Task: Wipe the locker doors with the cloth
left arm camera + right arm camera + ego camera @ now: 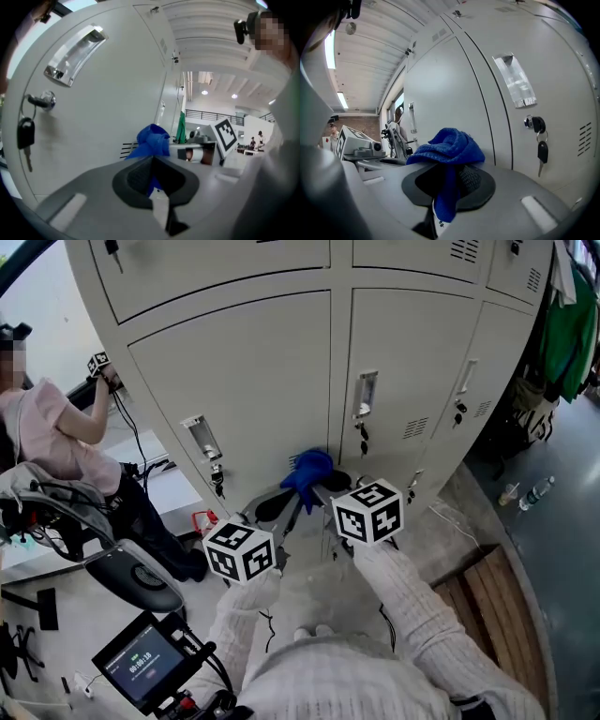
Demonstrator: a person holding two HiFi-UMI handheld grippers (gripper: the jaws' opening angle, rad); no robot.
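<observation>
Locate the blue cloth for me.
Head view, centre: the blue cloth is pinched by both the left gripper and right gripper, just before the lower locker doors, between two hanging keys.

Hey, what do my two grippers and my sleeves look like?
The left gripper and right gripper have smooth grey bodies with dark textured pads. Each carries a white cube with black square markers: left cube, right cube. Both sleeves, left sleeve and right sleeve, are cream ribbed knit.

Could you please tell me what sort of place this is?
Likely a workplace locker area, perhaps in a workshop hall: grey metal lockers, keys hanging in their locks, green clothing hung beside them.
</observation>
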